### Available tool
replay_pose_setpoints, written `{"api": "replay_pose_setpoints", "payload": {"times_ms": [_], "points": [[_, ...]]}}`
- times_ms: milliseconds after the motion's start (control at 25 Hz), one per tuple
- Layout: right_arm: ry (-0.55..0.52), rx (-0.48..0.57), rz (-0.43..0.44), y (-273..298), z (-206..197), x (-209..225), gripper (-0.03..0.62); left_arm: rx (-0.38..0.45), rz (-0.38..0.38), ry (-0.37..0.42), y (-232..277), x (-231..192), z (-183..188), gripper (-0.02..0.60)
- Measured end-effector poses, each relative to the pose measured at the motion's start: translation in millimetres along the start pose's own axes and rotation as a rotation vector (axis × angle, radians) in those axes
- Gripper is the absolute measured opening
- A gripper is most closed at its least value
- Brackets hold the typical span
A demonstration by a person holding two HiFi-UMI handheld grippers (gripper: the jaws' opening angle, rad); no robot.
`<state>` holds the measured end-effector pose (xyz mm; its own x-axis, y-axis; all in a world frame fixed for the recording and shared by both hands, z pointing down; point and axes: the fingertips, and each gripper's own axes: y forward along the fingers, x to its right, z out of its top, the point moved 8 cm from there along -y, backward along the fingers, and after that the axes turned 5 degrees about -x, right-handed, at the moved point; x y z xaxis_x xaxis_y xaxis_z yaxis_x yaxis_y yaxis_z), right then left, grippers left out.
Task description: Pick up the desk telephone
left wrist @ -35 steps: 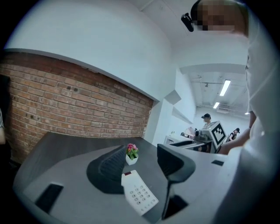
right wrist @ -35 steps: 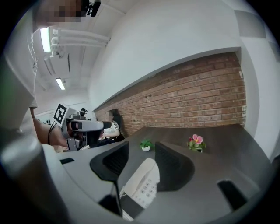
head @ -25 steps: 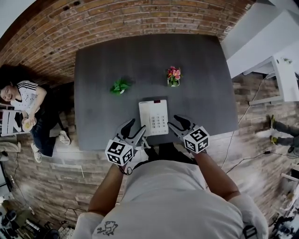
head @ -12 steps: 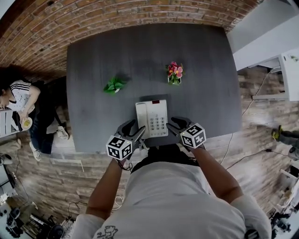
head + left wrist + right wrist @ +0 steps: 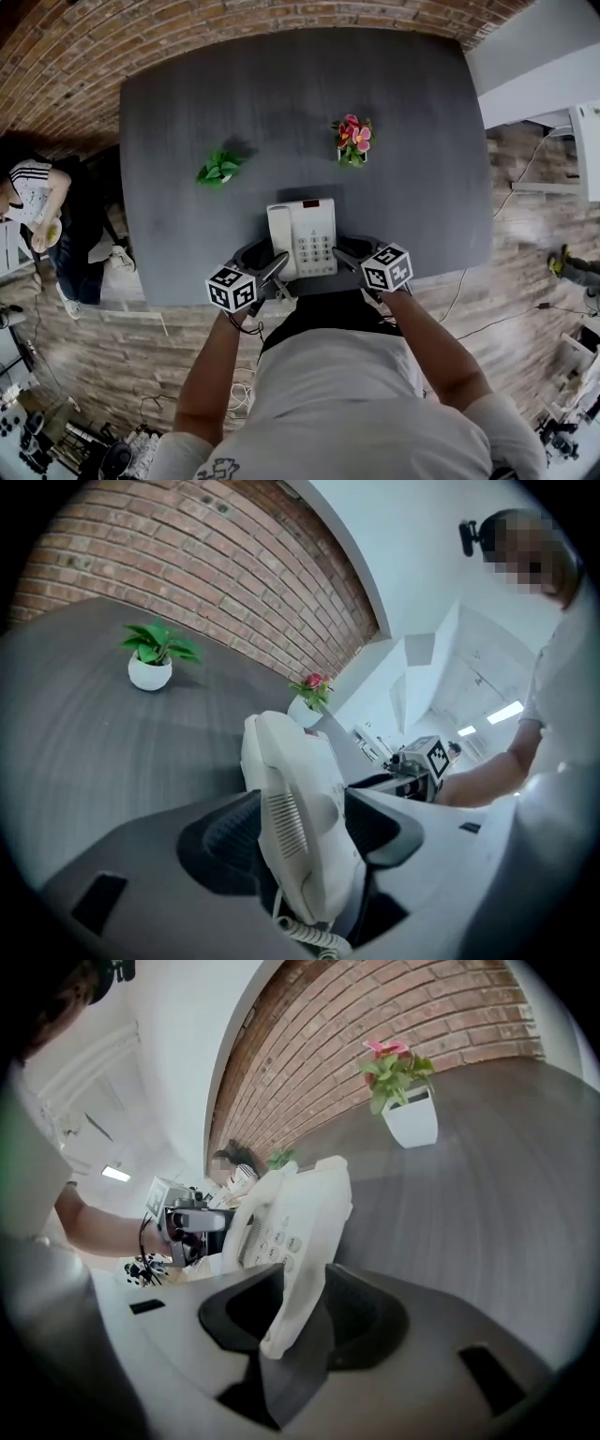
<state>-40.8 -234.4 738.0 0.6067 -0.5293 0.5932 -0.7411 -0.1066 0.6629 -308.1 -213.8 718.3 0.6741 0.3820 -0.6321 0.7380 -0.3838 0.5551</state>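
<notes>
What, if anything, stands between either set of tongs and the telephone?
Nothing visible. The telephone sits with its left edge inside the left tongs, whose jaws are opening, and its right edge inside the right tongs, whose jaws are closing. The green plant and flower pot stand farther back on the table.

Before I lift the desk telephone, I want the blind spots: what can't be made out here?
Coiled cord: cut off by the left gripper view's bottom edge.
Desk telephone, underside: every view, hidden against the table.
Key labels: too small in head view, blurred in right gripper view.
</notes>
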Motion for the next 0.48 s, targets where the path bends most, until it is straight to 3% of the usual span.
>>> {"api": "replay_pose_setpoints", "payload": {"times_ms": [480], "points": [[0.074,0.015,0.147,13,-4,9,0.094,0.049,-0.207,-0.128,16,-21,-12,0.331]]}}
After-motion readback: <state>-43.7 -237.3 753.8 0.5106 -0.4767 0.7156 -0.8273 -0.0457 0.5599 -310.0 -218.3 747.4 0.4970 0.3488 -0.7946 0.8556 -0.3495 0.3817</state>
